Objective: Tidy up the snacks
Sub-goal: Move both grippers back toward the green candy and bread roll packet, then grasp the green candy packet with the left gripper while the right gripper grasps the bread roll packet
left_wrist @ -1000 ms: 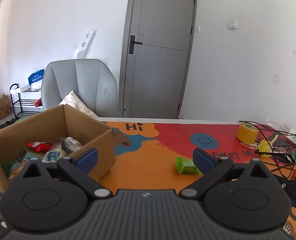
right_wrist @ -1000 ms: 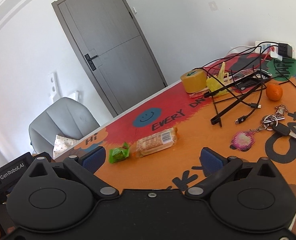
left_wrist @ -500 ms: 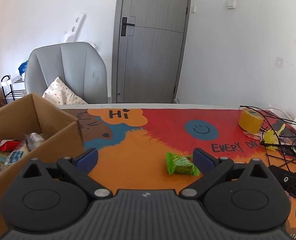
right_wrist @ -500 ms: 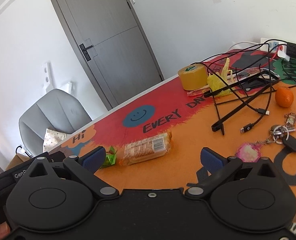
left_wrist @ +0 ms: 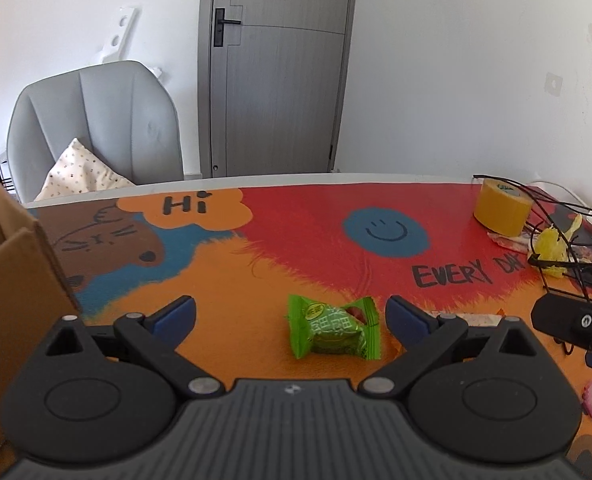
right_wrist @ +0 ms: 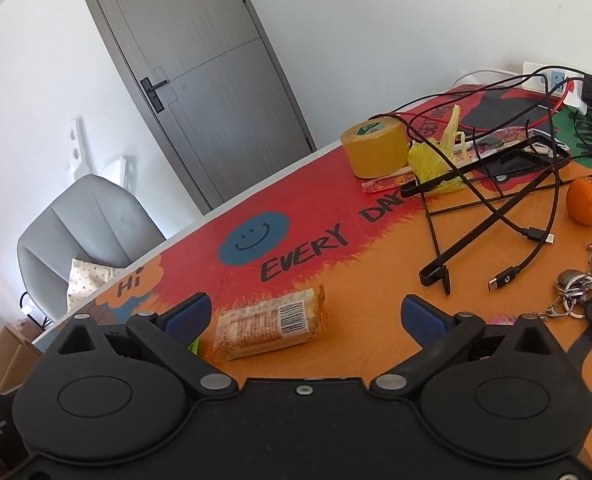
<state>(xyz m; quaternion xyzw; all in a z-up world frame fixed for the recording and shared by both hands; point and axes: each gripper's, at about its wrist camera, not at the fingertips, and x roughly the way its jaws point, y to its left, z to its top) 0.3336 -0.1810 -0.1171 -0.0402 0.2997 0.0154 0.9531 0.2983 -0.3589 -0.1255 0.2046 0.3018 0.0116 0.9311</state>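
Note:
A green snack packet (left_wrist: pixel 333 333) lies on the colourful table mat, between the fingers of my open, empty left gripper (left_wrist: pixel 290 314) and nearer the right finger. A cardboard box (left_wrist: pixel 12 264) stands at the left edge of the left wrist view; its inside is hidden. In the right wrist view a clear-wrapped biscuit packet (right_wrist: pixel 270 323) lies on the mat between the fingers of my open, empty right gripper (right_wrist: pixel 305 314), close to the left finger. A sliver of the green packet (right_wrist: pixel 194 346) peeks out behind that finger.
A yellow tape roll (right_wrist: pixel 375 146), a yellow bag (right_wrist: pixel 435 160), black cables and a wire stand (right_wrist: pixel 495 196), an orange (right_wrist: pixel 587 201) and keys (right_wrist: pixel 583 292) crowd the right side of the table. A grey chair (left_wrist: pixel 96 128) stands behind the table's far edge.
My left gripper swung right, away from the box, and closed in on the green packet. My right gripper moved forward toward the biscuit packet. Both stayed open.

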